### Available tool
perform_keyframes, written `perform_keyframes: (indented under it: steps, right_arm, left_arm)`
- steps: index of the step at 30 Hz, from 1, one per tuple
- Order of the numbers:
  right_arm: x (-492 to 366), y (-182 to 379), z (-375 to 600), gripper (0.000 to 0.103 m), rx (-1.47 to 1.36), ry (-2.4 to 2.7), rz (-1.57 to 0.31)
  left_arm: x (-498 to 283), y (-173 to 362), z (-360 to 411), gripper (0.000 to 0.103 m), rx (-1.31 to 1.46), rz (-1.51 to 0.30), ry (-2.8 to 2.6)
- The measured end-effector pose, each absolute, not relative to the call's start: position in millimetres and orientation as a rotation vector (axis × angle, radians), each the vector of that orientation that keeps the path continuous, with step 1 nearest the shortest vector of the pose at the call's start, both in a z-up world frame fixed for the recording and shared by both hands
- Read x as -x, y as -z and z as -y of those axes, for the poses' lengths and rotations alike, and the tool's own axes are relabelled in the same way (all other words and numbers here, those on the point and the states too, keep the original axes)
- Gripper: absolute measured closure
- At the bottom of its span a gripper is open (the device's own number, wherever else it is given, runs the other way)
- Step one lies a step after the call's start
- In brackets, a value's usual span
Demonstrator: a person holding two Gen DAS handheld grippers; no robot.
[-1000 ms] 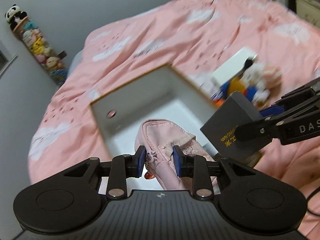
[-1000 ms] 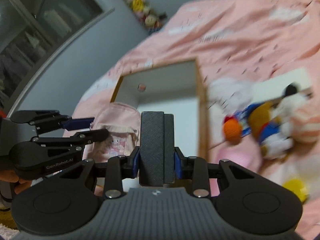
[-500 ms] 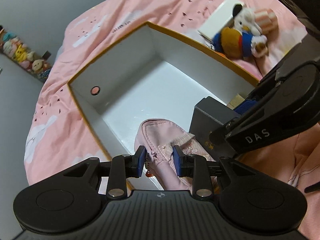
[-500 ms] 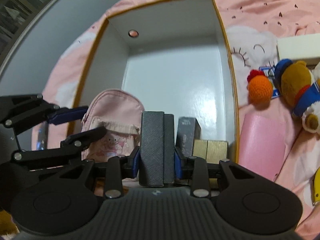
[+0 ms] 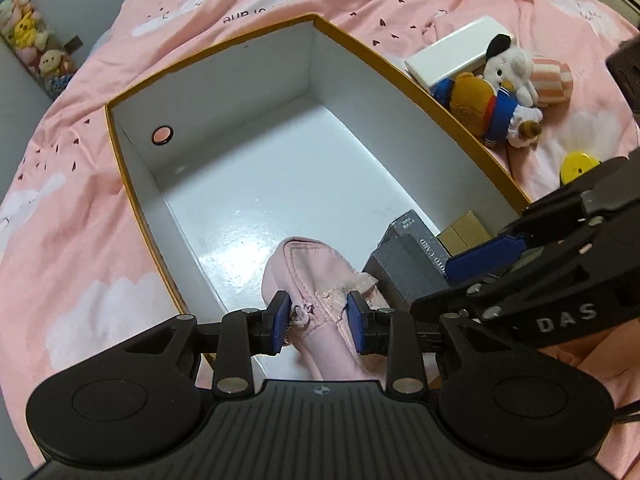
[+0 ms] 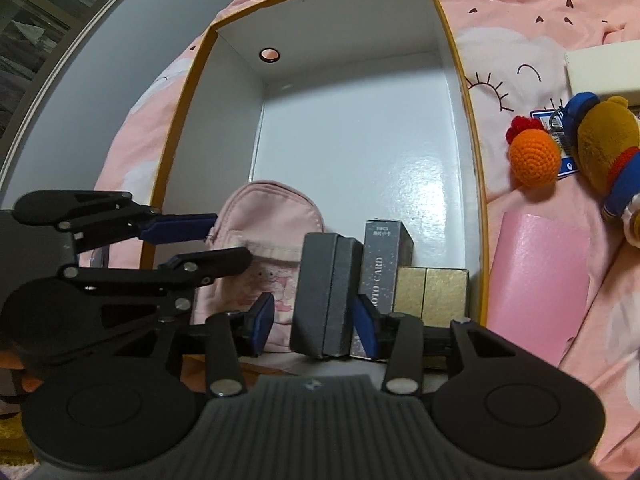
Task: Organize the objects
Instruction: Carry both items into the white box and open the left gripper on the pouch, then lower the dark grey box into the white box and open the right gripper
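A white box with an orange rim (image 5: 424, 92) (image 6: 464, 92) lies open on the pink bed. My left gripper (image 5: 318, 322) is shut on a pink pouch (image 5: 320, 276) (image 6: 264, 216), standing inside the box at its near end. My right gripper (image 6: 314, 322) is open around a dark grey box (image 6: 326, 292) (image 5: 404, 272), which stands on the box floor beside the pouch; the left pad is clear of it. A grey card box (image 6: 386, 256) and a gold box (image 6: 432, 290) stand to its right.
Right of the box lie a pink booklet (image 6: 540, 276), an orange crochet ball (image 6: 534, 156), a plush bear in blue (image 5: 484, 108), a white box (image 5: 452, 56) and a yellow disc (image 5: 576, 166). A grey wall with hanging plush toys (image 5: 28, 44) stands on the left.
Both grippers have lowered into the box's near end. The right gripper's jaws have opened, leaving the dark grey box standing on the floor. The left gripper still holds the pouch.
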State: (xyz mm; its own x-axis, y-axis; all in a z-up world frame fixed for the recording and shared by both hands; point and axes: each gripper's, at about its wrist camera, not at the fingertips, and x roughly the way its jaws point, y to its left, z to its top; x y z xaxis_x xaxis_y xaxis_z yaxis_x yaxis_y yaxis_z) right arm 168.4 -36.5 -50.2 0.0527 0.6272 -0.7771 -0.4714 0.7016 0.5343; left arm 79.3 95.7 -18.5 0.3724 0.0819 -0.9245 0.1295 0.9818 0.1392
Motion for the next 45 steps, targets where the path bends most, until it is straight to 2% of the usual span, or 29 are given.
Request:
perform_keyframes:
  steps: [8, 11, 13, 16, 24, 29, 31, 41, 45]
  right_arm:
    - [-161, 38, 42, 0.058, -0.111, -0.843, -1.197]
    - [-158, 34, 51, 0.06, -0.099, -0.836, -1.169]
    - [-157, 31, 56, 0.06, -0.091, -0.826, -1.153]
    - [-157, 29, 62, 0.06, -0.089, -0.815, -1.139]
    - [-155, 27, 61, 0.06, -0.089, -0.844, -1.117]
    - [-151, 22, 55, 0.06, -0.062, -0.876, -1.093]
    - [-150, 19, 52, 0.06, -0.045, -0.884, -1.073]
    - [-149, 15, 58, 0.06, -0.022, -0.846, -1.028]
    - [-149, 15, 59, 0.059, -0.022, -0.839, -1.027]
  left_arm:
    - [-85, 14, -99, 0.071, -0.039, -1.176, 0.091]
    - [-87, 22, -97, 0.072, -0.006, -1.17, 0.097]
    - [-88, 30, -100, 0.077, 0.059, -1.172, 0.115]
    - [-83, 36, -103, 0.077, 0.109, -1.144, 0.094]
    - [-60, 3, -108, 0.073, 0.024, -1.04, -0.033]
    - [-54, -1, -117, 0.067, 0.053, -1.007, -0.064]
    - [-55, 2, -115, 0.059, 0.042, -1.0, -0.081]
    - [-82, 36, -96, 0.059, -0.074, -1.017, -0.179]
    - [-93, 45, -98, 0.066, -0.088, -1.049, -0.217]
